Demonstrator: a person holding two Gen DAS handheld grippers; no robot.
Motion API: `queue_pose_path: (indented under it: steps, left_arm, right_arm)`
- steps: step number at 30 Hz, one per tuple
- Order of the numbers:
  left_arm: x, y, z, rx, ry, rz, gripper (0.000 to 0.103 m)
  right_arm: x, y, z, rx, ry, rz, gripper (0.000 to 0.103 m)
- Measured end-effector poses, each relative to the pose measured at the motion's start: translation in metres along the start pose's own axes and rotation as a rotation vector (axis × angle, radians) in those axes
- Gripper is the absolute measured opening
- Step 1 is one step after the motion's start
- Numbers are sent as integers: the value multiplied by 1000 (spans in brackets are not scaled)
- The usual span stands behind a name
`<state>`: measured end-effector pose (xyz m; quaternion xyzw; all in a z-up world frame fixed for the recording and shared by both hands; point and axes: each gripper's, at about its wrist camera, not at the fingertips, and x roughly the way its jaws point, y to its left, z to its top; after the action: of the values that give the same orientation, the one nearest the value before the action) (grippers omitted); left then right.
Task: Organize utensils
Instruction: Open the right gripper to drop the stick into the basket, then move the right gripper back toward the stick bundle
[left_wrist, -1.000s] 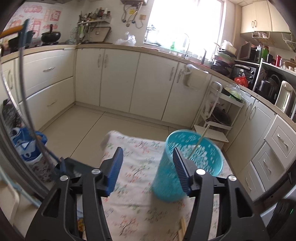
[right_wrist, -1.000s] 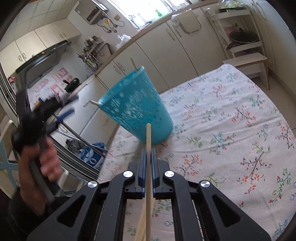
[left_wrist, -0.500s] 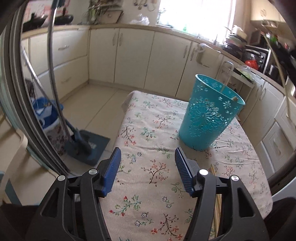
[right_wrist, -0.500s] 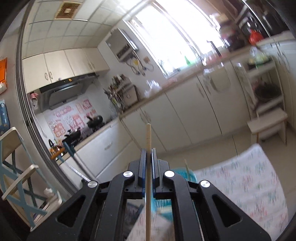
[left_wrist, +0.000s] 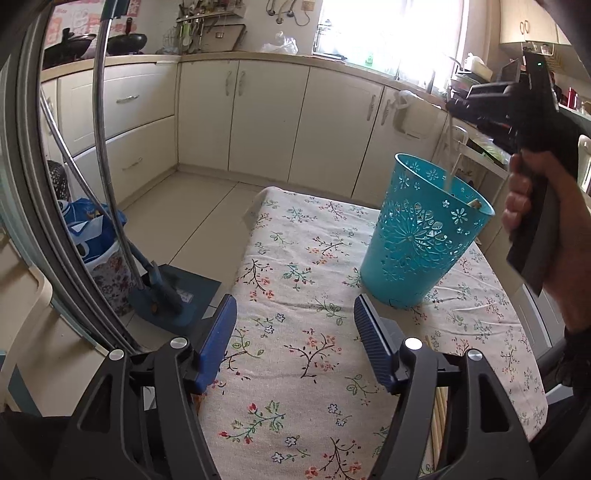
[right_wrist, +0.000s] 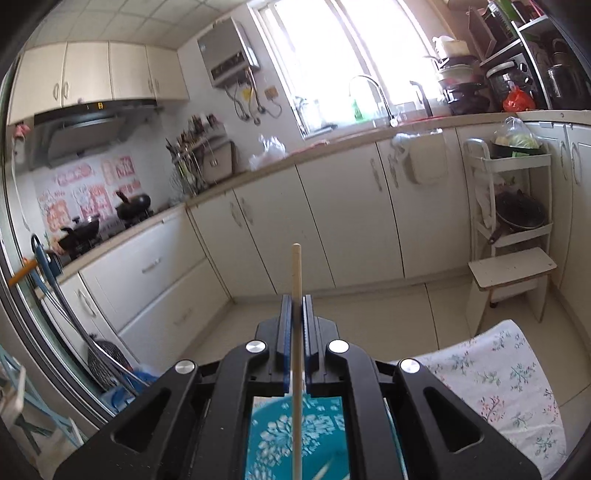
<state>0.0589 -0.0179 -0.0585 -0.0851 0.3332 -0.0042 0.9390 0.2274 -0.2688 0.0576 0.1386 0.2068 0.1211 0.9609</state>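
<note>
The right hand-held gripper (right_wrist: 294, 314) is clenching a single wooden chopstick (right_wrist: 296, 295), holding it above the teal perforated basket (left_wrist: 421, 240). The basket is standing upright on the floral-cloth table (left_wrist: 295, 332). The left hand-held gripper (left_wrist: 291, 325) is opening with nothing between its jaws, hovering near the basket. More chopsticks (left_wrist: 439, 406) are lying on the near right of the table.

A home kitchen: cream base cabinets (right_wrist: 354, 229) run beneath a beige countertop (right_wrist: 332, 147), with a curved steel sink tap (right_wrist: 369, 92), grey range hood (right_wrist: 88, 125) and black woks (right_wrist: 135, 205).
</note>
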Motion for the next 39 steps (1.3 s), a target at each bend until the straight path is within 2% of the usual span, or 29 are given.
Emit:
queue_pose_path:
  steps: [5, 9, 16, 18, 24, 32, 39]
  left_arm:
    - [-8, -12, -2, 56, -25, 0, 65]
    - [-10, -16, -4, 74, -24, 7, 67]
    - [-20, -21, -10, 109, -32, 27, 74]
    - [-25, -24, -12, 123, -35, 24, 78]
    - [-54, -31, -16, 143, -77, -16, 86]
    - [-70, -38, -39, 168, -37, -4, 88]
    - [-98, -35, -53, 149, -35, 29, 88]
  right_arm:
    - [1, 4, -12, -65, 63, -9, 8]
    - [-18, 6, -19, -91, 82, -13, 11]
    - [-94, 4, -31, -88, 59, -4, 30]
    - [-117, 3, -42, -83, 68, -10, 37]
    - [-186, -7, -98, -29, 141, -46, 47]
    - [-228, -27, -174, 18, 260, -67, 49]
    - [-240, -53, -186, 36, 241, -49, 47]
